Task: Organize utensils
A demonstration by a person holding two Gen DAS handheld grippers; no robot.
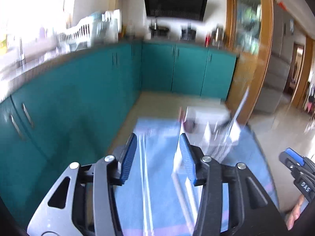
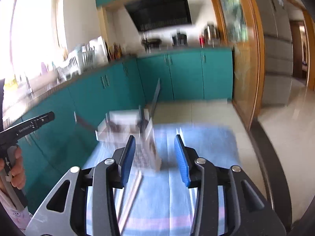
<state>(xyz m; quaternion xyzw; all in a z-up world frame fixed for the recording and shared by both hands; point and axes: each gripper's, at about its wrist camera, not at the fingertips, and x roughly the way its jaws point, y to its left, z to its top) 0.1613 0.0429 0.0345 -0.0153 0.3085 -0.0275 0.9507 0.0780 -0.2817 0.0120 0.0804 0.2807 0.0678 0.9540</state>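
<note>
Utensils are sitting on a blue cloth [image 1: 163, 177] with pale pink stripes, spread over a table. A pair of long, thin, pale chopsticks [image 1: 145, 181] is lying lengthwise on the cloth, just under the left gripper [image 1: 158, 157]. Beyond them a white boxy caddy [image 1: 208, 118] is standing at the cloth's far end, with a flat grey blade-like piece [image 1: 239, 106] leaning up out of it (everything's motion-blurred, so the finer contents aren't readable). In front of the caddy a clear perforated holder [image 2: 145, 153] is standing upright on the cloth, near the right gripper [image 2: 155, 157].

Both grippers are hanging spread wide, ribbed blue pads [image 2: 128, 157] well apart, nothing between them. Frames are matte black and grey with round silver pins.

Around the table: glossy teal cabinets [image 1: 78, 90] with slim metal handles, a white slatted dish rack [image 2: 72, 64] on the counter, a dark range hood [image 1: 175, 2], cream floor tiles, a wood-framed glass door [image 2: 242, 59].
</note>
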